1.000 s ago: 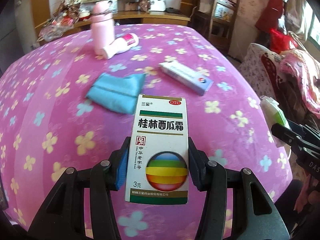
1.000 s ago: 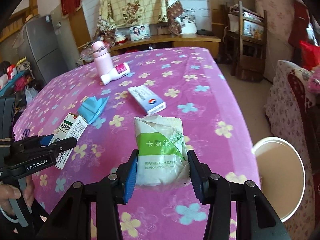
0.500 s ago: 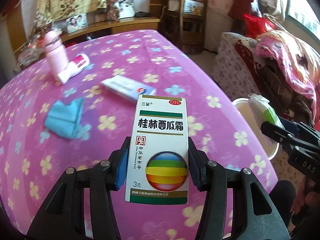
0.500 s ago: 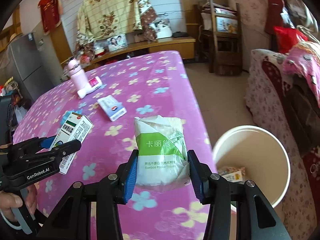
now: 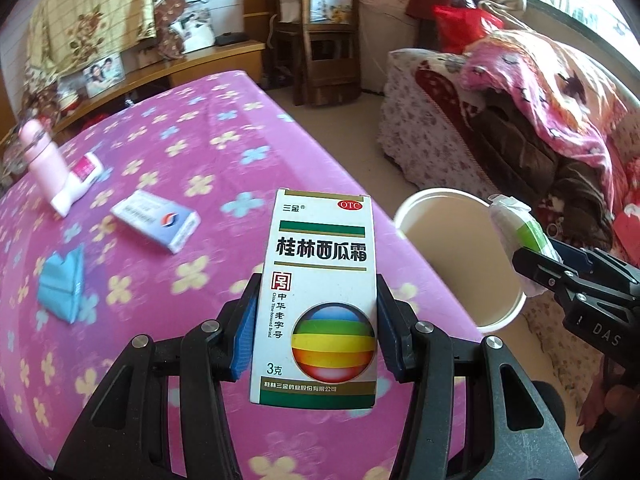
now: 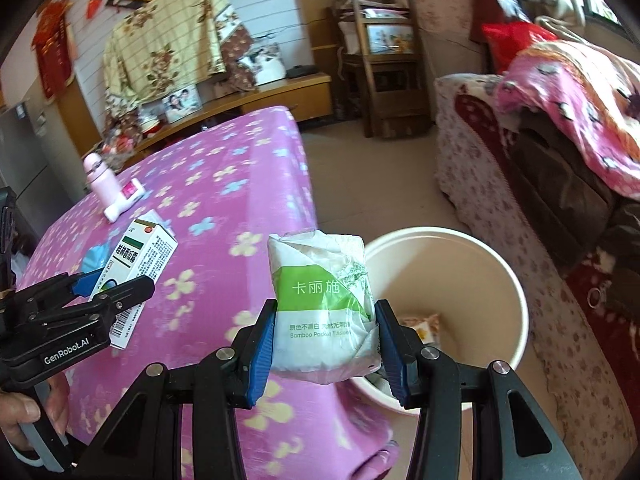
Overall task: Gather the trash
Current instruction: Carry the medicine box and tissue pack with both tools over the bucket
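My left gripper (image 5: 316, 320) is shut on a white medicine box (image 5: 318, 296) with a rainbow ball, held above the pink flowered table near its right edge. It also shows in the right wrist view (image 6: 136, 268). My right gripper (image 6: 326, 344) is shut on a white and green tissue pack (image 6: 324, 300), held at the left rim of a cream trash bin (image 6: 480, 280) on the floor. The bin also shows in the left wrist view (image 5: 452, 248), with the tissue pack (image 5: 520, 236) over its right rim. Some trash lies in the bin.
On the table (image 5: 208, 160) lie a blue-white box (image 5: 156, 224), a folded blue cloth (image 5: 60, 280), a pink bottle (image 5: 40, 160) and a white-pink tube (image 5: 80, 184). A sofa with blankets (image 5: 540, 100) stands right of the bin. A wooden chair (image 5: 324, 32) stands behind.
Both grippers have swung right with their loads. The bin has come closer and more central in both views; the tissue pack now sits at the bin's rim.
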A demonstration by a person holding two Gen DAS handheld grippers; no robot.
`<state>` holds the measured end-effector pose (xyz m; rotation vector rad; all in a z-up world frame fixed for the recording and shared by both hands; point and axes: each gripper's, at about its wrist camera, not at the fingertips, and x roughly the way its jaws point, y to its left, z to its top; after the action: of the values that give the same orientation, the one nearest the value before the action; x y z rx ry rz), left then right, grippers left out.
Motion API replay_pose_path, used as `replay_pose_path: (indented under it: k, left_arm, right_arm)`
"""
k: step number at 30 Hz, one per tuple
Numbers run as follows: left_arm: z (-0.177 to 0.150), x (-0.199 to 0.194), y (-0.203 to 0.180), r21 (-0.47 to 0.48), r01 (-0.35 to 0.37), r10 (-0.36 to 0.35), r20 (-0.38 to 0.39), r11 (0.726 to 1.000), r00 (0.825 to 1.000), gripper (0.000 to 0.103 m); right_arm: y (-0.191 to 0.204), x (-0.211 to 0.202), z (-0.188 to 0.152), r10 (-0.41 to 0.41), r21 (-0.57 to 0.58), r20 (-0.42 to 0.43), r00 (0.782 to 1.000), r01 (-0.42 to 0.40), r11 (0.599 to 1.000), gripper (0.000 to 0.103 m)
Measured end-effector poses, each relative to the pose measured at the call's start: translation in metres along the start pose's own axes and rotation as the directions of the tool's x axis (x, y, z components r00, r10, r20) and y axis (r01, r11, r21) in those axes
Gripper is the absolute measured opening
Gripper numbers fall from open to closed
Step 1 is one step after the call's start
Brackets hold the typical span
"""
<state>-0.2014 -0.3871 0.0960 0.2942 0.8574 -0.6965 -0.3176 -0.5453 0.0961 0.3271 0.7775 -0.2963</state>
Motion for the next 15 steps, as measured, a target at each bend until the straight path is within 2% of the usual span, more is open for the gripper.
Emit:
replay_pose_path:
  k: [15]
  left_arm:
    - [0.018,0.035,-0.058,0.055,0.073,-0.072,-0.03,0.996,0.997,0.05]
  right_arm:
    - [-0.063,0.005,-0.011,-0.057,0.102,-0.037,0.998,0.06,0.993,0.046]
